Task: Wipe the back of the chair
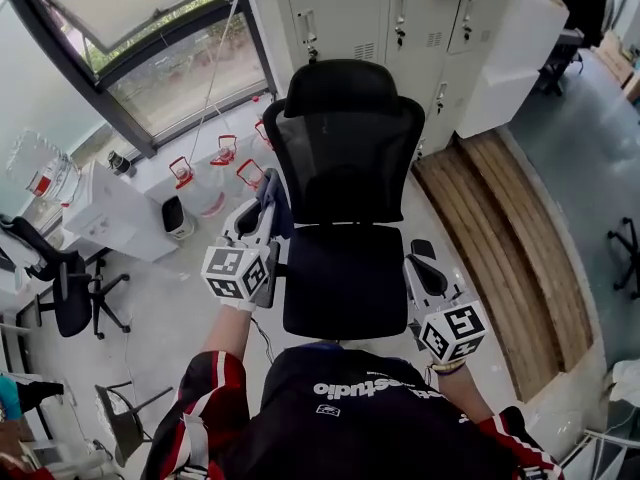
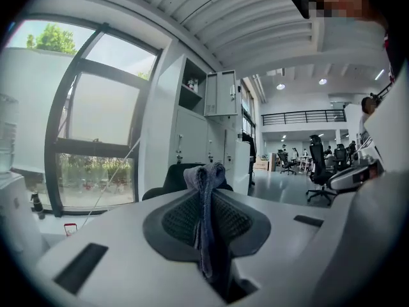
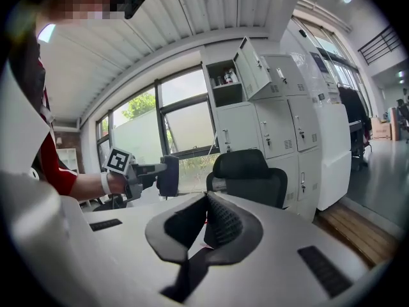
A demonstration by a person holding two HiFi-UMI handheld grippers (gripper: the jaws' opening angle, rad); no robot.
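A black office chair stands in front of me, with its mesh back (image 1: 345, 148) and headrest (image 1: 338, 86) facing me above the seat (image 1: 345, 280). My left gripper (image 1: 267, 193) is at the left edge of the back, shut on a blue-grey cloth (image 1: 279, 206). In the left gripper view the cloth (image 2: 208, 216) hangs clamped between the pads, the chair (image 2: 174, 174) just behind it. My right gripper (image 1: 421, 258) hovers by the seat's right side, shut on nothing. The right gripper (image 3: 206, 200) view shows the chair (image 3: 250, 174) and the left gripper (image 3: 153, 174) with the cloth.
Water jugs with red handles (image 1: 222, 154) and a white cabinet (image 1: 115, 213) stand at the left below the window. White lockers (image 1: 400, 13) are behind the chair. Wooden planks (image 1: 500, 228) lie at the right. Another office chair (image 1: 70, 288) stands at the far left.
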